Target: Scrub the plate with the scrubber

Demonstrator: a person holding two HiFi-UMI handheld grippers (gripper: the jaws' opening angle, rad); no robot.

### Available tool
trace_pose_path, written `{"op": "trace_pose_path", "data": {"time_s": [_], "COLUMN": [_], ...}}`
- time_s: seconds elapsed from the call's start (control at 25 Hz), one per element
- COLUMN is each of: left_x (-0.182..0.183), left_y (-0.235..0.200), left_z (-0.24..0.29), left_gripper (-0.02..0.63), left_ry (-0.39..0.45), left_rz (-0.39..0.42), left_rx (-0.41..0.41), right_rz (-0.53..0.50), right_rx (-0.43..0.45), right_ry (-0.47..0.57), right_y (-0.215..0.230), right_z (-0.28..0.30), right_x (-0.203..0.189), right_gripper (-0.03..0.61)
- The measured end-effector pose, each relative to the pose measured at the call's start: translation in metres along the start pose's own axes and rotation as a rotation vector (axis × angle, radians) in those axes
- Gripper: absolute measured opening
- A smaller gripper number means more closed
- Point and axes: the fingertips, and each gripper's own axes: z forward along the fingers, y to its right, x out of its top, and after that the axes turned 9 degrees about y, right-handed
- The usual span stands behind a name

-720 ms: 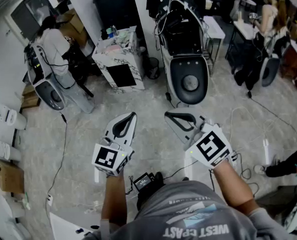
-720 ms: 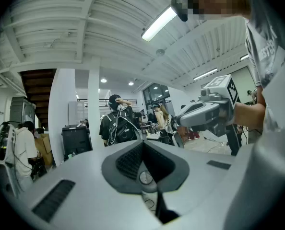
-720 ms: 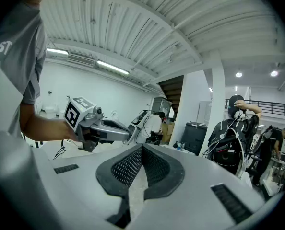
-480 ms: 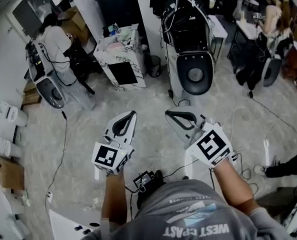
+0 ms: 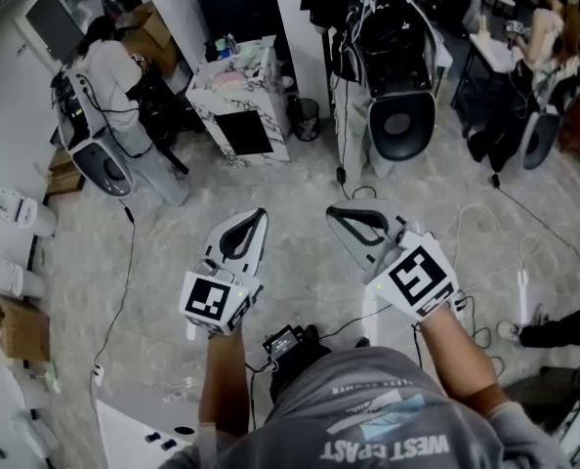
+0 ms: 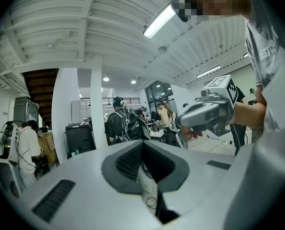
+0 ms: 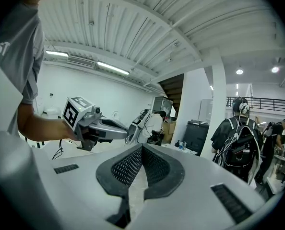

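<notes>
- The left gripper (image 6: 142,146), a pale grey two-jaw tool with dark ribbed pads, is clenched. Its jaw tips meet, and the hollow behind them holds nothing; only floor and a loop of cable show through it.
- The right gripper (image 7: 142,148), of the same pale grey build with dark ribbed pads, is likewise clenched on nothing, its tips pressed together.
- In the head view the two grippers are held side by side, a little apart, above the floor, both pointing toward the far side of the room.
- Each carries a white cube with black square markers at its near end: the left cube (image 5: 212,303) and the right cube (image 5: 419,279).
- Bare forearms run back from the cubes to the person's grey printed T-shirt (image 5: 378,413). A small black device on a cable (image 5: 286,344) sits between the forearms, close to the body.
- The plate and the scrubber cannot be placed, as none of the three views shows either.
- Under the grippers lies a pale marbled floor (image 5: 300,179). A thin dark cable (image 5: 126,281) trails across it on the left.
- On the far side stands a white marbled cabinet with a black front panel (image 5: 239,106). To its right is a black rounded shell with a white rim (image 5: 399,123), hung with cables.
- At far left a person in a white top (image 5: 104,76) stands beside a similar white-rimmed shell (image 5: 104,169). At far right another person (image 5: 549,37) sits at a desk.
</notes>
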Motion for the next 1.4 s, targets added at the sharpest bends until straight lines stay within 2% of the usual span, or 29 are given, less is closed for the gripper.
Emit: {"op": "trace_pose_path", "data": {"time_s": [0.2, 0.4, 0.8, 1.16, 1.4], "left_x": [-0.010, -0.022, -0.035, -0.061, -0.083], "left_y": [-0.027, -0.065, -0.166, -0.216, -0.257], "left_z": [0.003, 0.000, -0.001, 0.012, 0.045], "left_gripper": [0.003, 0.003, 0.003, 0.003, 0.003], "left_ry": [-0.020, -0.029, 0.002, 0.003, -0.041], "left_rz": [-0.008, -0.014, -0.021, -0.042, -0.023], "left_rx": [0.011, 0.000, -0.022, 0.013, 0.072], "right_rz": [0.031, 0.066, 0.043, 0.038, 0.063], "right_rx": [-0.003, -0.044, -0.122, -0.095, -0.054], "right_ry": [-0.004, 0.008, -0.032, -0.061, -0.033], "right_y": [0.007, 0.018, 0.040, 0.068, 0.121], "right_z": [0.026, 0.067, 0.160, 0.207, 0.246], "right_x": [-0.008, -0.014, -0.022, -0.038, -0.061], "right_gripper": [0.029, 0.029, 0.030, 0.030, 0.031]}}
